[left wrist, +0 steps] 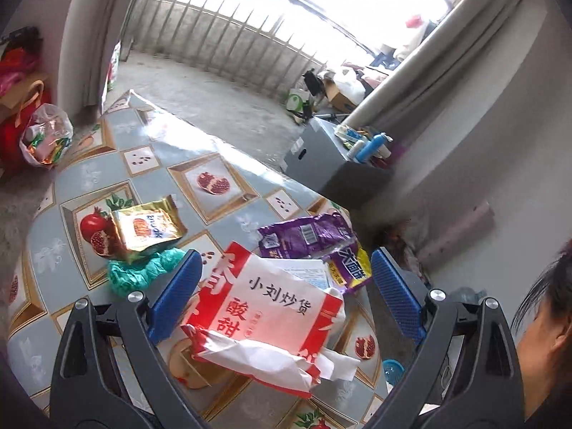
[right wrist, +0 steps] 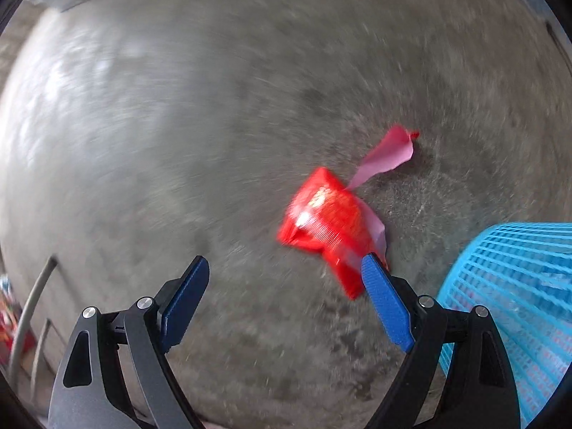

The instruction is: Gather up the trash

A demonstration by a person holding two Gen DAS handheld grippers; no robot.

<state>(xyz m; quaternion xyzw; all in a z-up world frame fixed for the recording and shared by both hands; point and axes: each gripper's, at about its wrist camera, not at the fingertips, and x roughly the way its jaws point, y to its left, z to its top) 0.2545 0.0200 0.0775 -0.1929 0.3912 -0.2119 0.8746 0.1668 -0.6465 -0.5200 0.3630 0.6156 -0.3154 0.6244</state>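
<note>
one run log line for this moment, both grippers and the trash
left gripper: open over white-and-red bag on table | right gripper: open above floor, red wrapper beside blue basket

A tabletop (left wrist: 221,164) covered in a grey cloth printed with pomegranates filled the lower left wrist view. Beyond it lay a bare concrete floor (left wrist: 200,100), ending at a barred balcony railing (left wrist: 250,43) under bright daylight. Grey curtains (left wrist: 447,57) hung at the right. A dark grey cabinet (left wrist: 321,164) stood near the wall, with a blue bottle (left wrist: 371,144) lying on top.
</note>
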